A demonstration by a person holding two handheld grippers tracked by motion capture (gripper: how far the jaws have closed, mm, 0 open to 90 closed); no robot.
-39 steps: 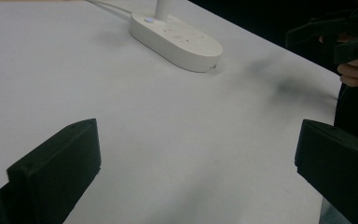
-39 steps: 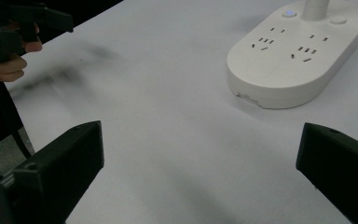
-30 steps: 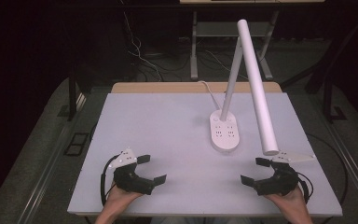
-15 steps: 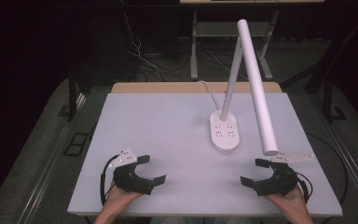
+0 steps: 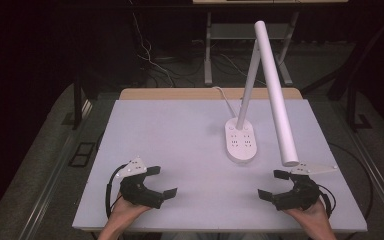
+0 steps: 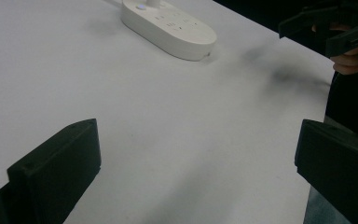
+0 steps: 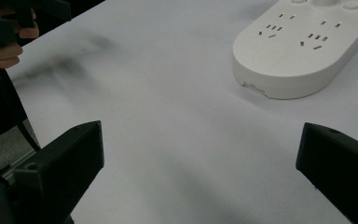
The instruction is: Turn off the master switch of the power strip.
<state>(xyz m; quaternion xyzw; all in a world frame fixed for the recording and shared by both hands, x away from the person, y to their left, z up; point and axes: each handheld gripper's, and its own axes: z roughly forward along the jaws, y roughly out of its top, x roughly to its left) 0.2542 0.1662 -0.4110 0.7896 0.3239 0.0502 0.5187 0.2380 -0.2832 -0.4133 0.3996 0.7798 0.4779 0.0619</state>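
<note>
A white desk lamp stands right of the table's middle: an oval base (image 5: pixel 240 141) with power sockets, a slanted stem, and a long tube head (image 5: pixel 275 96) that hangs down toward the front right. Its base also shows in the left gripper view (image 6: pixel 170 27) and in the right gripper view (image 7: pixel 303 44). My left gripper (image 5: pixel 161 182) rests open at the table's front left, nothing between its jaws. At the front right, my right gripper (image 5: pixel 274 184) is open and empty too, just below the tube's tip.
The white table (image 5: pixel 180 135) has a wooden strip along its far edge. The lamp's cord (image 5: pixel 222 93) runs off the back. Behind the table stand a metal frame (image 5: pixel 215 40) and loose cables on a dark floor.
</note>
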